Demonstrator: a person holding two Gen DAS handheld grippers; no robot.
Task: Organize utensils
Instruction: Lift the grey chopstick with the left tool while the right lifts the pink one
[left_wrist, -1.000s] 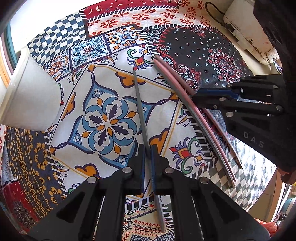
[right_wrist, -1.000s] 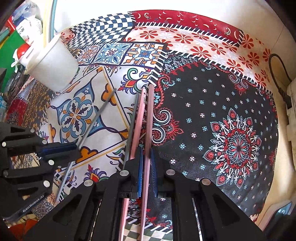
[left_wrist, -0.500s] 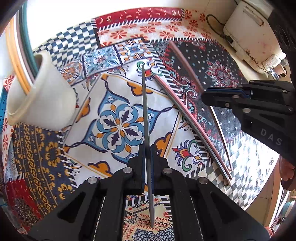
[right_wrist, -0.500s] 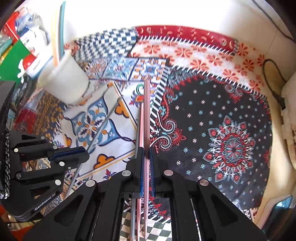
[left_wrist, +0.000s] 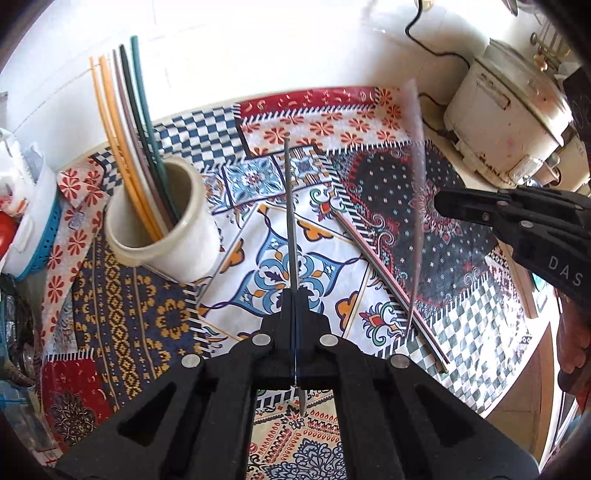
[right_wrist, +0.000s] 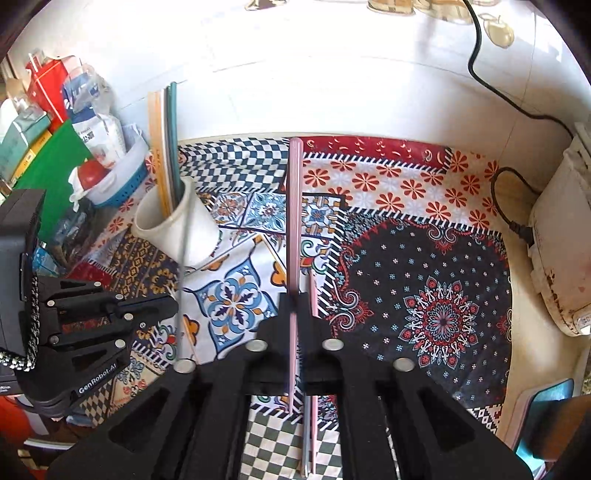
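A patchwork-print cloth (left_wrist: 155, 317) in reds, blues, checks and floral tiles covers the whole work surface. At its far right edge stands a worn cream-white electric cooker (left_wrist: 506, 122) with a black cord running up the wall behind it. On the left side of the cloth sits a cream ceramic utensil crock (left_wrist: 166, 229), tilted in the fisheye view, already holding several long thin chopsticks in orange, dark green and mauve (left_wrist: 125, 122) that lean toward the wall. Left of the crock is a white and blue perforated plastic basket (right_wrist: 118, 181) with packets in it.

The left gripper (left_wrist: 295, 295) has its black fingers pressed fully together on a single slim grey metal chopstick (left_wrist: 290, 218), which runs straight up the middle of its view, lifted clear of the cloth, the tip reaching toward the far red border. The right gripper (right_wrist: 295, 299) is likewise clamped tight, its fingers pinching one pale pink plastic chopstick (right_wrist: 294, 221) held off the cloth and pointing toward the wall. In the left wrist view that pink stick appears as a motion-blurred streak in front of the right gripper.

Lying flat on the cloth, just right of the centre tile and below the raised pink one, remain a second pink chopstick and a grey chopstick (left_wrist: 388, 284), side by side and touching, stretched diagonally toward the checkered corner.
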